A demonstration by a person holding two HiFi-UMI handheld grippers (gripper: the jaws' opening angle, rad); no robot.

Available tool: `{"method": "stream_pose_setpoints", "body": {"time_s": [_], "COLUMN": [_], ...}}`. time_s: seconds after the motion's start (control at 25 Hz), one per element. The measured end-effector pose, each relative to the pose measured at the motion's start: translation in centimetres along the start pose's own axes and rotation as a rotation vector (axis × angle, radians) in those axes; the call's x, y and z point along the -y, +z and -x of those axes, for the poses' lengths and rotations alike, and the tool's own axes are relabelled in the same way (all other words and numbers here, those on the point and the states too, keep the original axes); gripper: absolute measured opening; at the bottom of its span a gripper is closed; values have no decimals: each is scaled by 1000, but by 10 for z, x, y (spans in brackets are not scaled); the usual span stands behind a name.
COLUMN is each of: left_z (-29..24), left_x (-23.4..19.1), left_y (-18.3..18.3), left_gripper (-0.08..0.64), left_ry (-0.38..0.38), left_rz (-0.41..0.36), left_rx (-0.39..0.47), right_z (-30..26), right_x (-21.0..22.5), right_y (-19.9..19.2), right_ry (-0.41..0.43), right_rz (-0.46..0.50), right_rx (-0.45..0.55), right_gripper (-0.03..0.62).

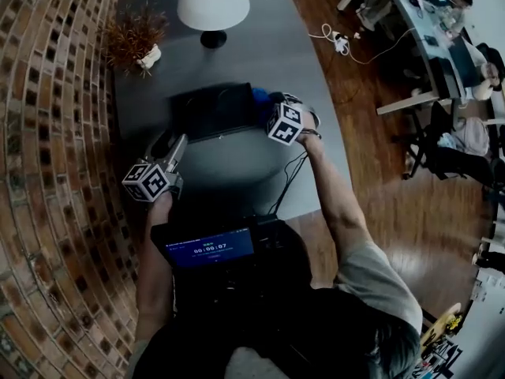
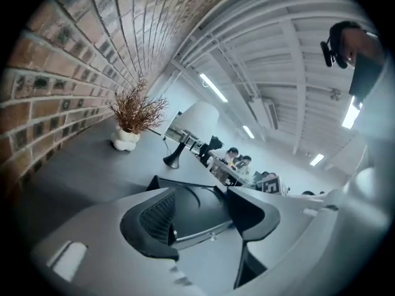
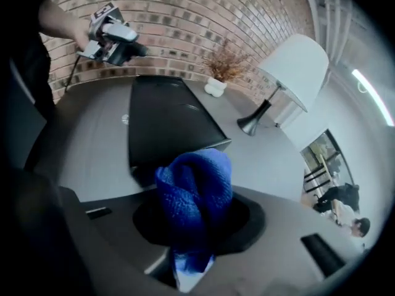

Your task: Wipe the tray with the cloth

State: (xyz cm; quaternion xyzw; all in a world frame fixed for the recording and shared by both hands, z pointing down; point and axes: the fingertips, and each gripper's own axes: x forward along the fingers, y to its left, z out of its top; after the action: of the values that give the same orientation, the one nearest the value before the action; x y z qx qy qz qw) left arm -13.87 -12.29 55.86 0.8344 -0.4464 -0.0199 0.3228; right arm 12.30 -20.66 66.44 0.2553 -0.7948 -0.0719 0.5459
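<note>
Right gripper (image 3: 196, 227) first: its fingers are clamped hard on the blue cloth (image 3: 194, 190), which bulges up out of the grip in a fat, twisted wad, with a paler bit of fabric poking out underneath. From the head view that cloth sits right at the right-hand edge of the dark tray (image 1: 209, 113), and the right gripper view puts it over the tray's near corner. Whether it actually touches the tray, no view settles.

The tray itself lies flat on the grey bench (image 1: 237, 176), a black rectangle with a low rim, close to the brick wall (image 1: 55, 133).

Over to the left gripper (image 2: 203, 217). It is low on the brick-wall side, pointing at the tray's near left corner. Its fingers stand apart with a clear gap and grip nothing; through that gap you see the tray's near rim and its dark floor. The left gripper view does not show whether the fingertips reach the rim or stop just short of it.

At the far end of the bench stands a lamp (image 1: 213, 2) with a white shade and a dark base, and a dried plant (image 1: 134, 38) in a small white pot is tucked beside the wall, both well apart from the tray. Down at the person's chest sits a dark device with a lit blue screen (image 1: 209, 249), and a thin cable (image 1: 288, 176) runs from it up towards the right hand.
</note>
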Motion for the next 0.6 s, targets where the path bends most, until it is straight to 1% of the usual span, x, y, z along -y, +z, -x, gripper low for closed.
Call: {"method": "stream_pose_setpoints", "body": {"time_s": [0.08, 0.12, 0.16, 0.2, 0.24, 0.32, 0.4, 0.44, 0.52, 0.56, 0.6], "left_z": [-11, -17, -22, -26, -29, -33, -34, -34, -32, -32, -32], "left_x": [-13, -17, -21, -22, -23, -22, -21, -21, -22, -22, -22], "left_y": [-7, -10, -13, -17, -23, -32, -35, -34, -31, -31, -31], "left_gripper": [268, 270, 273, 273, 273, 273, 282, 282, 282, 281, 282], "left_ry": [47, 56, 59, 58, 53, 40, 38, 40, 40, 38, 37], "left_rz": [-26, -22, -12, 1, 14, 33, 38, 43, 63, 72, 78], "left_rx": [-40, -54, -67, -81, -97, -125, -127, -117, -94, -86, -82], "right_z": [-18, -26, -31, -33, -30, -14, 9, 21, 42, 49, 50], "right_x": [31, 43, 47, 45, 39, 21, -7, -26, -68, -81, -80], "right_y": [9, 16, 24, 30, 33, 30, 22, 16, 2, -7, -14], "right_ry": [-55, -62, -47, -20, 3, 25, 50, 80, 184, 232, 246], "right_rz": [-43, -46, -22, 23, 81, 192, 299, 364, 478, 495, 477], "right_rx": [39, 61, 77, 82, 81, 80, 80, 79, 79, 78, 72], "right_gripper": [112, 112, 112, 110, 110, 110, 110, 110, 110, 110, 110]}}
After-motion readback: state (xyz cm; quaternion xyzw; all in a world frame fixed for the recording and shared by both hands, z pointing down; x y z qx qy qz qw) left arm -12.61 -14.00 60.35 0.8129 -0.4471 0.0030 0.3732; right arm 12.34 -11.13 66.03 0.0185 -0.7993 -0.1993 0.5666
